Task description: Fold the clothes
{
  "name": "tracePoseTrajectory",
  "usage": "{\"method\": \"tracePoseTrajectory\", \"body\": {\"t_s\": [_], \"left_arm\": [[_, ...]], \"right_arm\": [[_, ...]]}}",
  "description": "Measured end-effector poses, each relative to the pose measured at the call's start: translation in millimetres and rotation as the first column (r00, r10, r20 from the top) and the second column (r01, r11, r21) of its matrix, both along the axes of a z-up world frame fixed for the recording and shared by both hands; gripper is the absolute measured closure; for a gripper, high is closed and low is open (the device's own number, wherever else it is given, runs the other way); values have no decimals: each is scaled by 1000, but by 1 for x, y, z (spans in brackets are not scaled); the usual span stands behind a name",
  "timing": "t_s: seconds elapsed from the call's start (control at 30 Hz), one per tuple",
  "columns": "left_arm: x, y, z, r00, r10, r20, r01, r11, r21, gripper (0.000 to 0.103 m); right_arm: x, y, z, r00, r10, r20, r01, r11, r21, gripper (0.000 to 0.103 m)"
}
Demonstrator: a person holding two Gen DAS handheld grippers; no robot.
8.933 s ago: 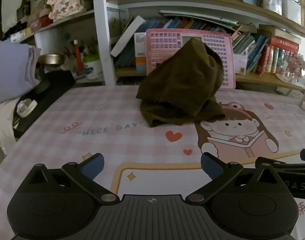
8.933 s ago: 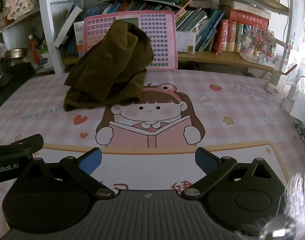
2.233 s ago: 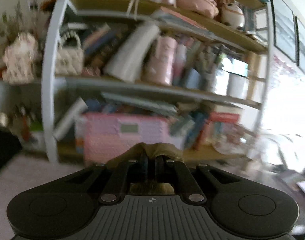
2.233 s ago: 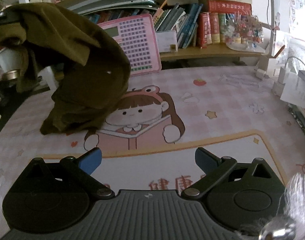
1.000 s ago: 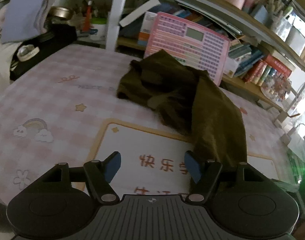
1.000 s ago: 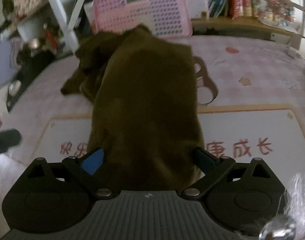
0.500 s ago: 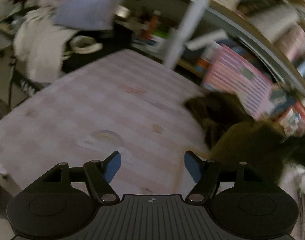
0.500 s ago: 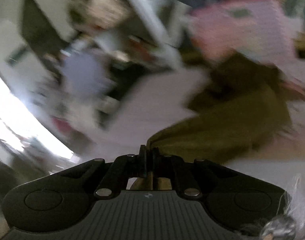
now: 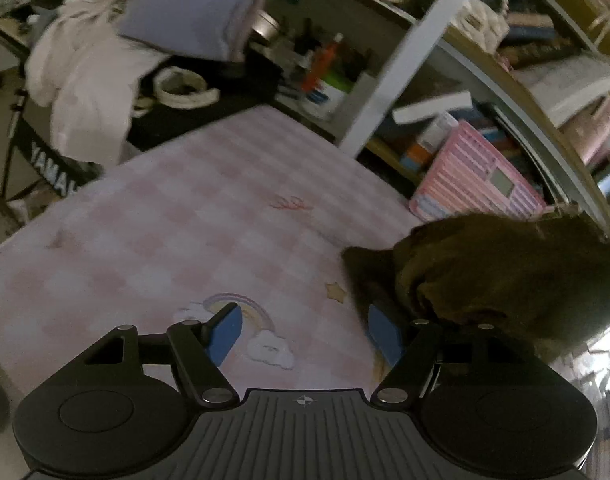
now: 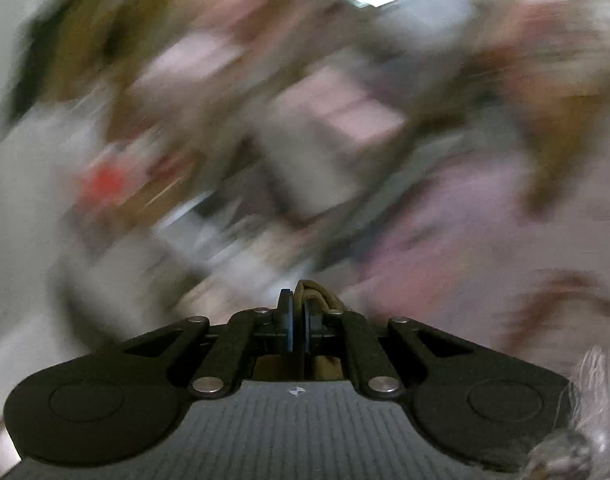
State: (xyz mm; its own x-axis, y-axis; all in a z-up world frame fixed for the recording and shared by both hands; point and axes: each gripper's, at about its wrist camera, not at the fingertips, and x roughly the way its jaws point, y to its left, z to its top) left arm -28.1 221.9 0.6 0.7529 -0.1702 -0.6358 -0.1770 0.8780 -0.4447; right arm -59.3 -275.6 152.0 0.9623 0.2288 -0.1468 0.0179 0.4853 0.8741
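Observation:
A dark olive-brown garment (image 9: 505, 276) lies bunched at the right of the left wrist view on the pink checked tablecloth (image 9: 185, 216). My left gripper (image 9: 303, 334) is open and empty over the cloth, its right finger close beside the garment's edge. My right gripper (image 10: 298, 320) is shut on a fold of the same olive garment (image 10: 319, 294), which pokes out above the pads. The right wrist view is heavily blurred by motion.
A white shelf unit (image 9: 405, 72) with books and a pink toy keyboard (image 9: 477, 184) stands behind the table. At the left, a black stand (image 9: 193, 108) carries white clothes (image 9: 85, 76) and a lilac folded item (image 9: 193, 12).
My right gripper, shut on the garment, has swung upward fast and its view has blurred. My left gripper stays open and has turned slightly toward the garment's left edge.

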Motion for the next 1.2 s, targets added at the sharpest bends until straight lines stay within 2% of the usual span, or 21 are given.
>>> {"method": "tracePoseTrajectory", "body": {"t_s": [0.03, 0.07, 0.13, 0.2, 0.3, 0.47, 0.57, 0.63, 0.77, 0.87, 0.9, 0.93, 0.97, 1.0, 1.03, 1.13, 1.17, 1.2], "left_arm": [[3, -3, -2, 1000, -13, -2, 13, 1000, 2, 31], [6, -7, -3, 1000, -27, -6, 27, 1000, 5, 31], [13, -17, -5, 998, -61, -12, 61, 998, 11, 31], [21, -31, -3, 994, -105, -10, 105, 994, 23, 31], [37, -57, 3, 983, -184, -1, 184, 981, 52, 31], [74, -118, 15, 942, -336, 10, 334, 938, 91, 31], [100, -156, 17, 917, -398, -1, 397, 913, 94, 31], [120, -179, 14, 910, -414, -23, 415, 906, 79, 31], [160, -216, -2, 891, -441, -109, 445, 895, 19, 31], [181, -239, -22, 869, -447, -212, 463, 886, 30, 32], [184, -246, -28, 861, -454, -230, 473, 880, 37, 42], [186, -250, -31, 856, -460, -237, 480, 877, 31, 57], [188, -252, -32, 851, -466, -240, 484, 875, 18, 82], [190, -255, -34, 847, -472, -244, 488, 873, 6, 89], [192, -256, -30, 852, -470, -232, 482, 876, -3, 93], [206, -243, 13, 905, -420, -67, 414, 906, -90, 97], [207, -238, 34, 915, -404, 12, 402, 908, -114, 97], [205, -233, 61, 914, -389, 115, 402, 907, -125, 97]], "right_arm": [[-13, -25, -19, 990, -110, -88, 112, 993, 27, 98], [-29, -48, -42, 951, -212, -227, 228, 973, 45, 98], [-61, -82, -89, 823, -326, -465, 401, 913, 70, 98], [-92, -98, -133, 725, -355, -591, 506, 856, 107, 98], [-115, -96, -164, 667, -371, -646, 558, 823, 104, 98], [-118, -96, -174, 687, -351, -636, 537, 835, 119, 95], [-120, -95, -180, 699, -339, -629, 524, 842, 128, 94], [-122, -95, -184, 707, -331, -625, 515, 846, 134, 94], [-124, -96, -190, 721, -314, -618, 497, 856, 145, 94], [-122, -100, -192, 731, -296, -615, 479, 864, 153, 94], [-122, -101, -192, 734, -290, -614, 474, 866, 157, 94], [-122, -102, -193, 738, -284, -613, 468, 869, 162, 94], [-121, -103, -194, 742, -277, -611, 462, 871, 167, 94], [-120, -104, -194, 748, -267, -607, 452, 875, 172, 94], [-118, -106, -195, 755, -258, -603, 441, 880, 176, 93], [-102, -113, -187, 792, -228, -567, 388, 904, 178, 95], [-94, -116, -181, 812, -220, -541, 364, 915, 175, 96], [-84, -120, -169, 847, -213, -486, 334, 926, 176, 97]]}}
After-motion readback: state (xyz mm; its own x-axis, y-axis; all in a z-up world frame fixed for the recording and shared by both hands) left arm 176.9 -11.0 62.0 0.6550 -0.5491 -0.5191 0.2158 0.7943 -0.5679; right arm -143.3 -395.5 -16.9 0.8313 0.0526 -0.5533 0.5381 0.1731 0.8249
